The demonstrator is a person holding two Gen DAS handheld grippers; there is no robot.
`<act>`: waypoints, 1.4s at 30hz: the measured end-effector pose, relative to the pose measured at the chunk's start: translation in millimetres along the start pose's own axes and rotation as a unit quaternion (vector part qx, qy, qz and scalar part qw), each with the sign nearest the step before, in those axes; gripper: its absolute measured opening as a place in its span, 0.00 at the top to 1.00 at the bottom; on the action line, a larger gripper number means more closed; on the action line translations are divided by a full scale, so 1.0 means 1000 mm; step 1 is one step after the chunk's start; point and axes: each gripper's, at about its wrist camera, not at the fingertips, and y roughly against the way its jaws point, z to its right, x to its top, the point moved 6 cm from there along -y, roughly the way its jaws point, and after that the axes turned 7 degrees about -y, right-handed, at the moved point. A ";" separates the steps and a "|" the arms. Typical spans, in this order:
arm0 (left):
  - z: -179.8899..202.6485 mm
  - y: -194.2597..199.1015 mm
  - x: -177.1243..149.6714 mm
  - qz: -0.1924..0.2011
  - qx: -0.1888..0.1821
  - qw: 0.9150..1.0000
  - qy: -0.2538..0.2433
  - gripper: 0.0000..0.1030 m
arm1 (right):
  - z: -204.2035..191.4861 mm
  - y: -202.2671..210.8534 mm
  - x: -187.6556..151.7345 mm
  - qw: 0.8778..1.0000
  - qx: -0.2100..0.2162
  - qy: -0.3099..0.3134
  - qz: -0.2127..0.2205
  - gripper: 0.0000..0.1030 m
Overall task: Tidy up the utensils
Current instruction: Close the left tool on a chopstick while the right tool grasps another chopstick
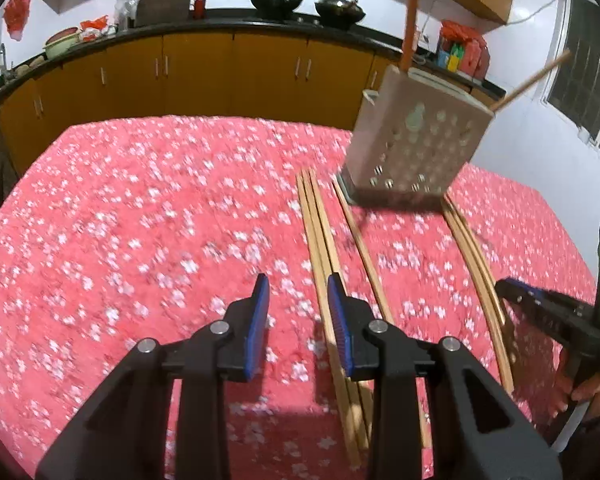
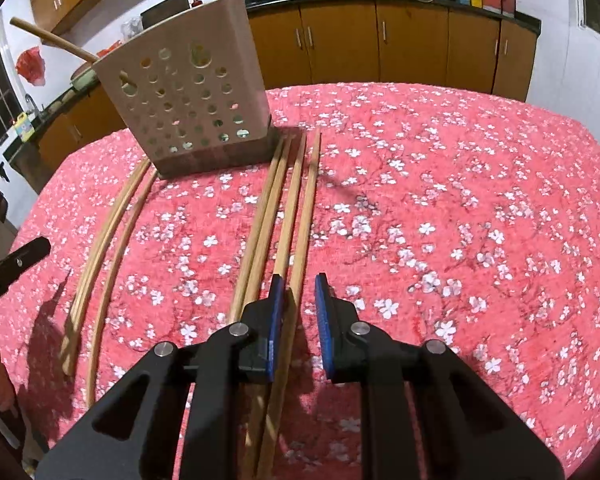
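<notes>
Chopsticks are lying in loose groups on the pink flowered tablecloth [image 2: 460, 200], running from the near edge toward the holder. In the right wrist view, going left to right, a curved pair [image 2: 100, 248] is resting at 9 o'clock, then a bundle of four [image 2: 276, 216] is reaching to 12 o'clock. The perforated beige holder [image 2: 188, 108] is standing at 11 o'clock, two wooden handles sticking out. The left gripper [image 1: 298, 300] is hovering with jaws apart, gripping nothing. The right gripper [image 2: 296, 300] is straddling one chopstick, jaws apart.
</notes>
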 end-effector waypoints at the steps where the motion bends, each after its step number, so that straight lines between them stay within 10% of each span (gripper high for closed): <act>1: 0.002 -0.003 -0.001 -0.003 -0.001 1.000 -0.001 0.70 | 0.001 -0.001 -0.001 1.000 0.000 -0.001 -0.001 0.85; 31: 0.021 -0.036 -0.027 -0.044 0.029 0.997 -0.055 0.87 | 0.021 0.010 -0.004 0.998 -0.054 -0.001 0.022 0.92; 42: -0.032 -0.054 -0.002 -0.044 0.074 0.996 -0.003 0.92 | 0.025 -0.006 0.017 0.998 -0.063 -0.007 0.031 0.93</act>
